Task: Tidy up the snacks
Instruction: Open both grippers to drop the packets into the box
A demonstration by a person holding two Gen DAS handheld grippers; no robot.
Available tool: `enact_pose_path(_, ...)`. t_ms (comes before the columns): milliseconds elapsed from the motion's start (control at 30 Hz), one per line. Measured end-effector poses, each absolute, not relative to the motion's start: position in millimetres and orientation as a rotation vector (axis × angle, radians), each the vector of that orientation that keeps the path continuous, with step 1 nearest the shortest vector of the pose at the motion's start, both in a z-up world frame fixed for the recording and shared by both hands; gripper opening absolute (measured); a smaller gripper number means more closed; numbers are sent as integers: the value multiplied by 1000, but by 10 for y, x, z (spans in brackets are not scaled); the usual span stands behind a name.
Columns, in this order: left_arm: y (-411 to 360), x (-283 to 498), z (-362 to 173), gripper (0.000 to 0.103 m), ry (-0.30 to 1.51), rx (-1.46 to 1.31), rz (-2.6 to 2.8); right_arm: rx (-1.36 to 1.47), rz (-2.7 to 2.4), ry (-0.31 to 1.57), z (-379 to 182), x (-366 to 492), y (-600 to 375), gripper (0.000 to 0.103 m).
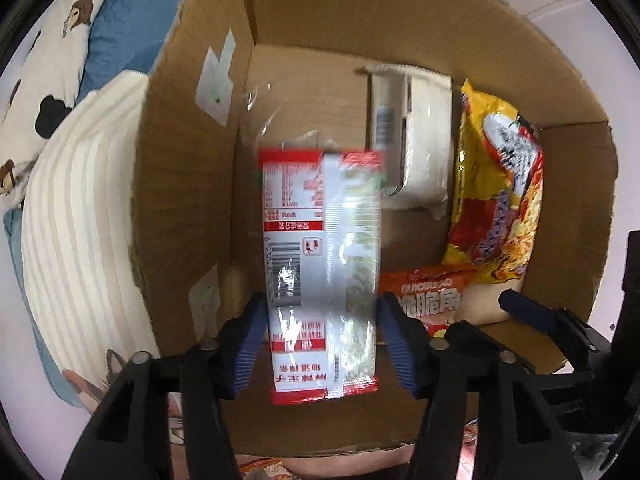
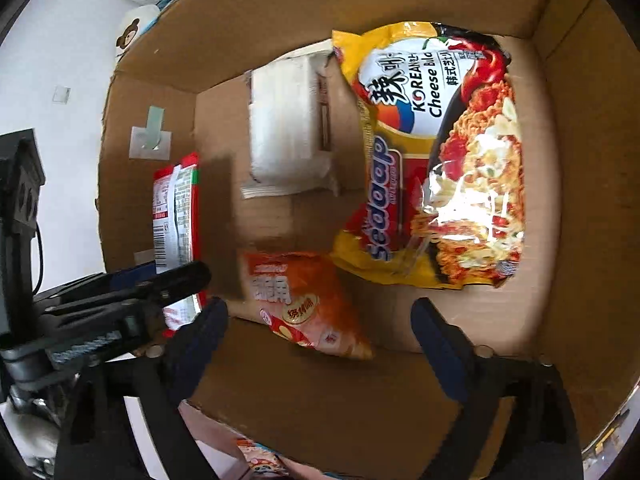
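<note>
Here, left wrist view, left to right:
Bedding: a striped cushion (image 1: 80,208) and bear-print fabric (image 1: 48,40) fill the left edge of the frame, outside the box.
Cardboard box (image 1: 184,184): open at the top, and it takes up the centre and right of the frame. Its left wall carries taped paper patches.
Red-and-white packet (image 1: 320,248): in the centre, hanging lengthwise over the left part of the box floor with its printed back to the camera. It is blurred, while the tongs are sharp.
Left gripper (image 1: 320,304): lower centre. Its blue pads (image 1: 252,340) stand apart, one at each long edge of the red-and-white packet, flanking it rather than squeezing it.
White packet (image 1: 424,136): upper centre-right, lying on the box floor against the far wall.
Yellow noodle packet (image 1: 496,184): right, just beside the white packet.
Orange snack packet (image 1: 424,296): lower right, on the floor below the yellow one.

Right wrist view, left to right:
Left edge: the other tongs are seen side-on, with the red-and-white packet above them near the left wall of the box.
Right gripper (image 2: 320,312): lower centre, jaws wide apart with nothing between the pads. The orange snack packet lies on the floor beyond them.
Upper right: the yellow noodle packet lies face up.
</note>
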State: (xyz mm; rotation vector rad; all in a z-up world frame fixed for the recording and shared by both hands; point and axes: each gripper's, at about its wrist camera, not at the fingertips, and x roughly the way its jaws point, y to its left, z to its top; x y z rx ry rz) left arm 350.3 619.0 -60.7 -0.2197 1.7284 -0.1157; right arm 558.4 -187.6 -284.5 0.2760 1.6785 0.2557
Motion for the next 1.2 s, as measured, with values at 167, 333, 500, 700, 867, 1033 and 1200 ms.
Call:
enact_pose_path(167,6222,3509,-519,88,1708,-224,-109,237,233,1662,-2775,5542,-1945,95)
enact_pose_path(333,6155,3449,-399,88,1684,-225,-110,219,219,1630,-2625,5463,-2020,95)
enact_pose_path(500,6145,3311,-170,88,1621,-203,-111,157,197,1563,-2370,5338,-2041,96)
enact_pose_path(700,6081,3122,224,88,1472,-150,-91,86,154,1439,-2024,5141,-2064,96)
enact_pose_path(867,6085,2827,575,88,1338,-136,-66,87,144,1342,-1726,4881,-2108,95)
enact_pose_path(1033,6100,2514,826,88,1250,-159,-60,111,148,1258,-1423,4547,-2147,96)
enact_pose_path(1200,6072,2084,943,88,1199,-178,-59,172,159,1232,-1288,4107,-2285,96)
